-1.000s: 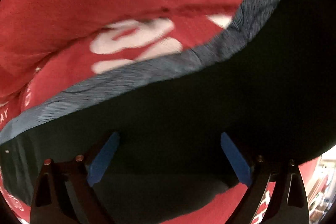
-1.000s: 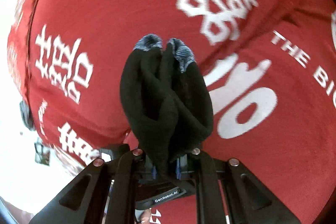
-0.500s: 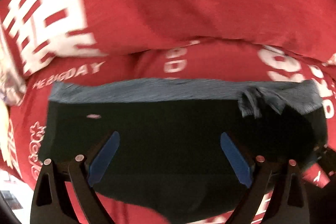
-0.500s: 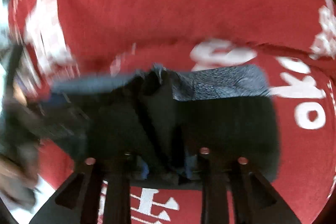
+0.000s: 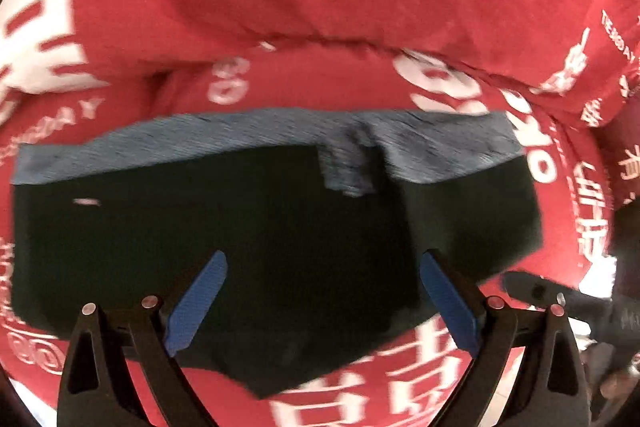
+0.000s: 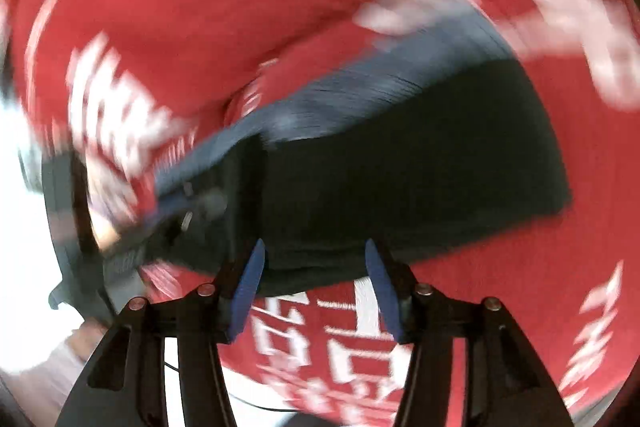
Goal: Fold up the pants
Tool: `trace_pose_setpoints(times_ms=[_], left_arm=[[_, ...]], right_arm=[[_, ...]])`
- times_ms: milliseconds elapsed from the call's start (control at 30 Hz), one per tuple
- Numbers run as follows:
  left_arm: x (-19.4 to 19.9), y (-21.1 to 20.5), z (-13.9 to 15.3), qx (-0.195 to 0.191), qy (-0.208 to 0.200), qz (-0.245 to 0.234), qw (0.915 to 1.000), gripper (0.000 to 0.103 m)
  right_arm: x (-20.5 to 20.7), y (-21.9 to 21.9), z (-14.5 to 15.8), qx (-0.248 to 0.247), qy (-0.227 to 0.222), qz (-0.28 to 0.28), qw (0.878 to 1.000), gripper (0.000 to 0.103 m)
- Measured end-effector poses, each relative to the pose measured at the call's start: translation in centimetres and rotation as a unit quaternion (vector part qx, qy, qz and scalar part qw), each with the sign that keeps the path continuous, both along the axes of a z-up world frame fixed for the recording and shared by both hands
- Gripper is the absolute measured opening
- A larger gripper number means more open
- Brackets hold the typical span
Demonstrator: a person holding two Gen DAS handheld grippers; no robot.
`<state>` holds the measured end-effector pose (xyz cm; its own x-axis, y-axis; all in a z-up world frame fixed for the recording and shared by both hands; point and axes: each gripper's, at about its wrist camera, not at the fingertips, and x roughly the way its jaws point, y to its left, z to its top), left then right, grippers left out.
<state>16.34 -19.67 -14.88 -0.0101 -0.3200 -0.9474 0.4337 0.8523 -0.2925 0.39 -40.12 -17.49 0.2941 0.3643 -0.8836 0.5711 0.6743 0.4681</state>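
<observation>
While hovering over the black pants (image 5: 280,247), left gripper (image 5: 322,301) spread wide, holding nothing. Right gripper (image 6: 312,291) opening, pads clear of cloth. Pants lying flat on red printed blanket (image 5: 320,7), grey waistband (image 5: 260,135) farthest.

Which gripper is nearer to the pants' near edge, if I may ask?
Right. The right gripper, jaws opening, straddles that edge of the pants; the left gripper hovers open over their middle.
</observation>
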Motion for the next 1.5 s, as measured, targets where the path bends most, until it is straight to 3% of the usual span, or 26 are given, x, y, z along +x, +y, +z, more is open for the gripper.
trace_pose_setpoints(times_ms=[33,100,267,300,400,433,533,600,633,667,767,900,967,1033,1133,1233,1300,1400,1433,1500], left_arm=[[-0.2,-0.7,-0.4,0.002,0.01,-0.004,0.9999,0.099],[-0.5,-1.8,-1.2,0.011,0.021,-0.007,0.9997,0.097],[-0.7,-3.2,-3.5,0.003,0.068,-0.003,0.9977,0.058],[-0.7,-3.4,-3.6,-0.002,0.072,-0.005,0.9974,0.053],[-1.0,-4.3,-3.1,0.013,0.055,-0.014,0.9983,0.049],[-1.3,-4.2,-2.6,0.013,0.052,-0.017,0.9984,0.043],[-2.7,-4.0,-1.0,0.045,-0.009,-0.023,0.9987,0.045],[-3.4,-3.6,-1.5,0.08,-0.034,-0.023,0.9959,0.059],[-3.6,-3.3,-2.1,0.098,-0.036,-0.017,0.9944,0.077],[-3.6,-2.9,-2.7,0.106,-0.033,-0.006,0.9938,0.083],[-2.7,-2.2,-2.6,0.09,-0.013,0.018,0.9956,0.083],[-1.7,-2.4,-0.4,0.091,-0.048,0.011,0.9946,0.083],[-0.9,-2.6,1.1,0.074,-0.065,0.01,0.9951,0.083],[-0.1,-3.6,2.1,0.063,-0.078,0.004,0.995,0.083],[0.6,-5.5,2.1,0.054,-0.085,-0.001,0.9949,0.083],[1.1,-8.3,0.7,0.052,-0.088,-0.006,0.9948,0.083],[1.2,-9.0,-0.5,0.086,-0.102,0.002,0.991,0.083],[1.7,-8.1,-3.8,0.132,-0.079,0.021,0.9879,0.083],[2.0,-7.0,-4.2,0.115,-0.072,0.035,0.9902,0.089],[2.3,-5.7,-4.1,0.116,-0.068,0.044,0.99,0.091]], right_arm=[[-1.3,-1.8,-1.1,0.044,0.003,-0.05,0.998,0.057],[-2.4,-3.4,-2.5,0.096,0.002,-0.09,0.991,0.057],[-3.2,-4.1,-4.3,0.119,0.0,-0.122,0.985,0.055],[-3.3,-4.1,-4.6,0.123,-0.002,-0.131,0.984,0.051],[-3.2,-4.1,-6.3,0.144,0.011,-0.168,0.975,0.014],[-3.3,-4.2,-6.6,0.152,0.012,-0.179,0.972,0.013],[-3.0,-3.6,-5.0,0.147,-0.006,-0.158,0.976,0.013],[-2.8,-2.5,-4.7,0.142,0.002,-0.133,0.981,0.013],[-2.8,-2.1,-5.1,0.143,0.01,-0.128,0.981,0.013],[-2.9,-1.9,-6.0,0.141,0.021,-0.131,0.981,0.012],[-2.8,-2.1,-8.2,0.163,0.038,-0.13,0.977,0.013],[-1.2,-2.1,-5.8,0.14,0.063,-0.033,0.988,0.035],[0.0,-2.1,-2.5,0.099,0.038,0.028,0.994,0.036],[0.9,-2.9,0.3,0.053,-0.003,0.05,0.997,0.036],[3.2,-5.0,2.7,-0.042,-0.03,0.061,0.997,0.019],[5.7,-7.8,1.4,-0.091,-0.015,0.043,0.995,0.014],[7.0,-8.6,0.1,-0.115,-0.001,0.048,0.992,0.014],[8.2,-9.8,-3.1,-0.129,0.035,0.065,0.989,0.011],[8.3,-9.8,-4.0,-0.131,0.04,0.068,0.988,0.011],[9.0,-9.2,-4.3,-0.148,0.036,0.069,0.986,0.012]])
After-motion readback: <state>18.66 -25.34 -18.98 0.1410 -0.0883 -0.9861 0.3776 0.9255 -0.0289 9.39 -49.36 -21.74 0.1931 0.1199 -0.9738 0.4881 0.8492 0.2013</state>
